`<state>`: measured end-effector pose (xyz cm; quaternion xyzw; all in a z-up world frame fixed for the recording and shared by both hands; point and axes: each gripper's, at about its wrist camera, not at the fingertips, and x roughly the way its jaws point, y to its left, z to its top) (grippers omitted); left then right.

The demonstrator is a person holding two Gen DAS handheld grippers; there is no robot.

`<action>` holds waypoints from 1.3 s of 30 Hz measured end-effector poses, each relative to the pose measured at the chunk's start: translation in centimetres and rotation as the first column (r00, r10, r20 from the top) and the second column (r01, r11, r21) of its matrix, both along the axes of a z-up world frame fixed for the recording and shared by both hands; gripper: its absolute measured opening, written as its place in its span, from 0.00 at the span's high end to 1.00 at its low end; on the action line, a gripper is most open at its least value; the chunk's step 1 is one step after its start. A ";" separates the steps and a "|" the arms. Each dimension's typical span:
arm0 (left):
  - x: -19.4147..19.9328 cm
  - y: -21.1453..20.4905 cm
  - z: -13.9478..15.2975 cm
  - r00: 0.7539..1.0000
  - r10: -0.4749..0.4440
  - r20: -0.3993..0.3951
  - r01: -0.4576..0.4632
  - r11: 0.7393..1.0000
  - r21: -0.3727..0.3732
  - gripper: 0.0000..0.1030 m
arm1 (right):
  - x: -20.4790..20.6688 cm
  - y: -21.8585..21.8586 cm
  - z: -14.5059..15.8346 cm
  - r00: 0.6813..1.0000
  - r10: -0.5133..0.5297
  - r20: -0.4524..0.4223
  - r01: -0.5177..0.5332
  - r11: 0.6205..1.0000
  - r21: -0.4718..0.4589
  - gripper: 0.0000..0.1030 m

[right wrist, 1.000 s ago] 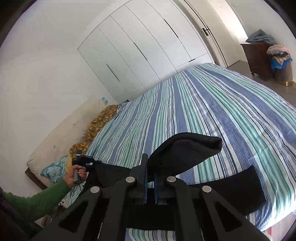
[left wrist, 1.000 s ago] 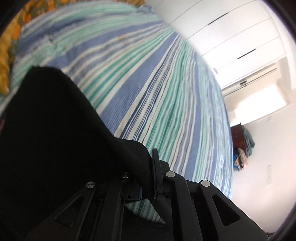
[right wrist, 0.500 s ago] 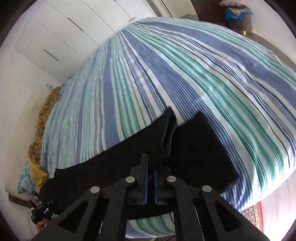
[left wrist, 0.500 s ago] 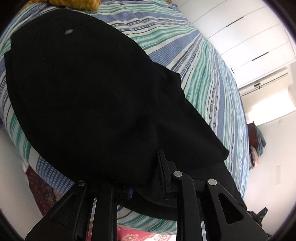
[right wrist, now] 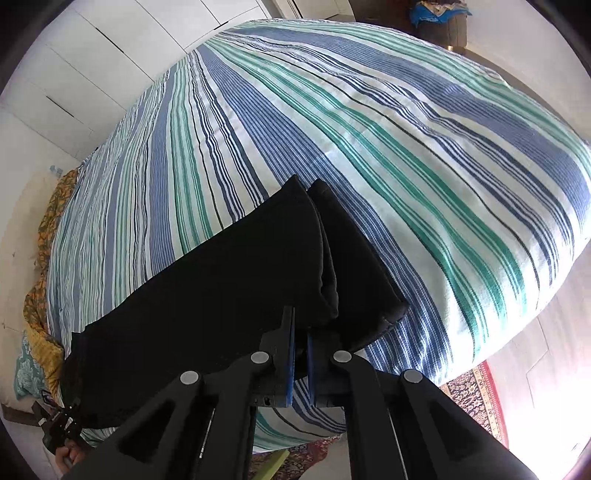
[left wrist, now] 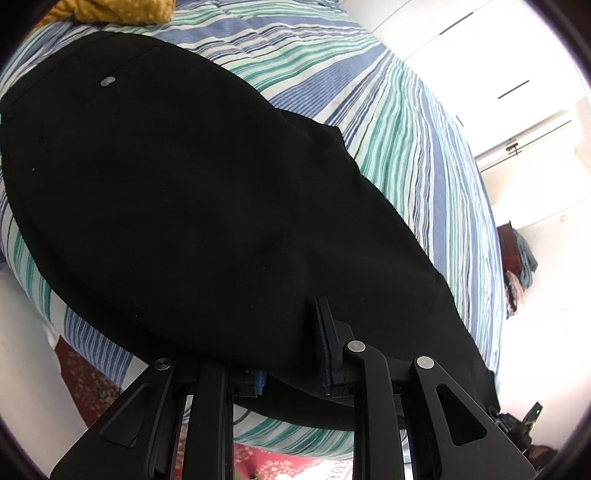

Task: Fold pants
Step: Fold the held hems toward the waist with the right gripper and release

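The black pants (left wrist: 192, 206) lie flat along the near edge of the bed, on the striped bedspread (right wrist: 369, 122) with its blue, green and white lines. In the left wrist view the cloth fills most of the picture, from about 10 o'clock down to 4 o'clock, and a small pale button (left wrist: 108, 81) shows near the waist at 10 o'clock. The left gripper (left wrist: 291, 354) is at the lower edge of the cloth. Its jaws are spread wide, and the fabric lies over the left finger, so I cannot tell if anything is between them.

In the right wrist view the two leg ends (right wrist: 332, 258) lie one over the other, with their hems toward 12 o'clock. The right gripper (right wrist: 300, 354) has its jaws almost together, with only a thin gap. The edge of the pants is just at the fingertips, but I cannot tell if they pinch it.

A yellow patterned cloth (left wrist: 122, 9) lies at 11 o'clock, beyond the waist. A red rug (right wrist: 476, 398) is on the floor at 5 o'clock.
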<state>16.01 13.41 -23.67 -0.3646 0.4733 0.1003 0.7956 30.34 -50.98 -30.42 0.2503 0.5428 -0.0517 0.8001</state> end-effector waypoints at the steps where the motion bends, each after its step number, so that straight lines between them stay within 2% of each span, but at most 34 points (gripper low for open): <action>1: 0.0 -0.1 -0.1 1.000 -0.006 0.003 0.006 1.000 0.002 0.80 | 0.1 0.0 0.2 1.000 0.002 -0.006 -0.002 0.999 -0.035 0.95; 4: -0.1 0.2 -0.3 1.000 -0.009 0.009 0.009 1.000 0.001 0.81 | 0.2 -0.5 -0.3 0.999 -0.037 -0.038 0.035 0.999 -0.041 0.95; 6: -0.7 1.1 -0.2 1.000 -0.002 0.020 0.003 1.000 -0.006 0.91 | 0.0 -0.8 -0.5 0.998 -0.050 -0.047 0.048 0.998 -0.036 0.95; 10: -1.0 1.4 0.5 1.000 -0.017 0.022 0.017 1.000 0.004 0.94 | -0.2 -0.6 -0.6 0.997 -0.063 -0.049 0.060 0.997 -0.052 0.95; 16: -1.2 1.1 0.6 0.998 -0.064 -0.015 0.065 0.996 0.056 0.94 | -0.4 -1.8 -0.9 0.992 -0.117 -0.055 0.115 0.993 -0.036 0.95; 21: -0.5 1.2 -0.5 0.998 -0.055 -0.042 0.057 0.997 0.060 0.88 | 0.0 -1.2 -0.9 0.993 -0.100 -0.064 0.095 0.993 -0.064 0.94; 22: -0.5 1.2 -0.3 0.997 -0.064 -0.046 0.067 0.995 0.073 0.85 | 0.0 -1.0 -0.8 0.993 -0.096 -0.064 0.091 0.993 -0.077 0.94; 23: -0.3 1.0 -0.1 0.996 -0.073 -0.053 0.077 0.993 0.089 0.82 | 0.0 -0.9 -0.6 0.994 -0.094 -0.058 0.089 0.992 -0.086 0.88; 24: -0.2 0.9 0.2 0.995 -0.083 -0.061 0.089 0.990 0.106 0.72 | -0.1 -0.8 -0.2 0.994 -0.094 -0.047 0.089 0.991 -0.097 0.82; 25: -0.2 0.7 0.7 0.994 -0.088 -0.065 0.096 0.987 0.125 0.55 | -0.3 -0.8 0.1 0.994 -0.101 -0.032 0.097 0.990 -0.106 0.78; 26: -0.4 0.7 1.2 0.994 -0.087 -0.065 0.096 0.985 0.144 0.46 | -0.5 -0.8 0.6 0.994 -0.106 -0.014 0.104 0.989 -0.107 0.70; 27: -0.9 0.6 1.5 0.995 -0.080 -0.067 0.090 0.982 0.164 0.31 | -0.8 -0.8 1.1 0.993 -0.115 0.004 0.115 0.987 -0.113 0.50; 28: -1.4 0.6 2.0 0.995 -0.066 -0.075 0.079 0.979 0.190 0.23 | -1.2 -0.7 1.7 0.991 -0.135 0.016 0.136 0.980 -0.144 0.37; 29: -2.0 0.7 2.4 0.995 -0.052 -0.083 0.069 0.974 0.215 0.23 | -1.7 -0.6 2.4 0.986 -0.161 0.037 0.165 0.969 -0.182 0.18; 30: -2.6 0.8 2.7 0.995 -0.045 -0.089 0.065 0.971 0.229 0.23 | -2.3 -0.6 3.1 0.981 -0.181 0.070 0.192 0.959 -0.207 0.15; 32: -4.2 1.1 4.0 0.997 -0.014 -0.078 0.034 0.964 0.265 0.23 | -3.5 -0.6 4.6 0.970 -0.204 0.131 0.232 0.939 -0.256 0.15; 35: -5.8 1.3 7.1 1.000 0.020 0.009 -0.022 0.930 0.366 0.23 | -4.7 -0.2 6.6 0.953 -0.216 0.213 0.280 0.896 -0.345 0.15; 36: -5.8 1.3 8.1 0.999 0.019 0.040 -0.034 0.917 0.398 0.20 | -5.0 0.1 7.2 0.947 -0.212 0.240 0.291 0.884 -0.367 0.15; 37: -5.4 1.7 9.3 0.997 0.016 0.076 -0.047 0.903 0.427 0.14 | -5.2 0.6 7.8 0.943 -0.199 0.267 0.294 0.875 -0.385 0.15; 39: -4.3 1.4 10.3 0.991 -0.011 0.133 -0.051 0.888 0.457 0.09 | -5.0 2.4 8.9 0.937 -0.143 0.317 0.270 0.874 -0.403 0.15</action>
